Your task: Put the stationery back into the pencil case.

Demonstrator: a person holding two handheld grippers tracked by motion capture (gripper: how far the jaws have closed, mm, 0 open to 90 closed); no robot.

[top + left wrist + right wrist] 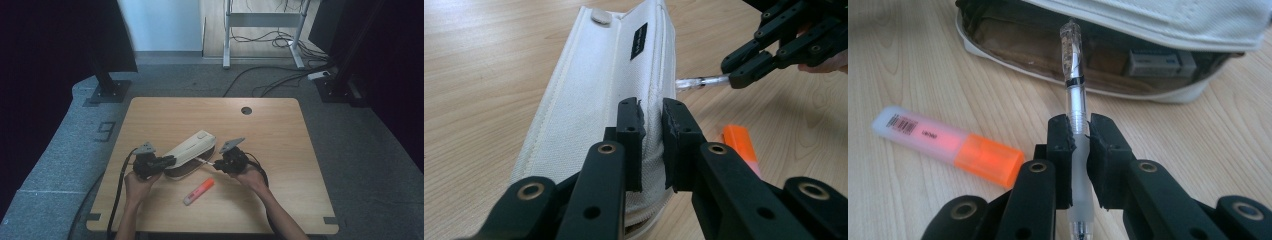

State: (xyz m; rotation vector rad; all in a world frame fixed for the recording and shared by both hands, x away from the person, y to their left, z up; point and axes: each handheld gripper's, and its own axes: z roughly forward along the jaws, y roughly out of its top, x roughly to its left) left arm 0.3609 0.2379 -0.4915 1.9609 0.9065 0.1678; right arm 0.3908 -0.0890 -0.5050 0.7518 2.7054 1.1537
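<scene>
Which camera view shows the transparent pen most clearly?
The right gripper view: the transparent pen runs up from the right gripper, clamped between its jaws, its tip at the open pencil case. The left gripper view shows a short stretch. In the high view it is a thin pale line.

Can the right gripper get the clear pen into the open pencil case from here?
Probably yes: the right gripper holds the clear pen aimed at the pencil case opening, which the left gripper holds up.
</scene>
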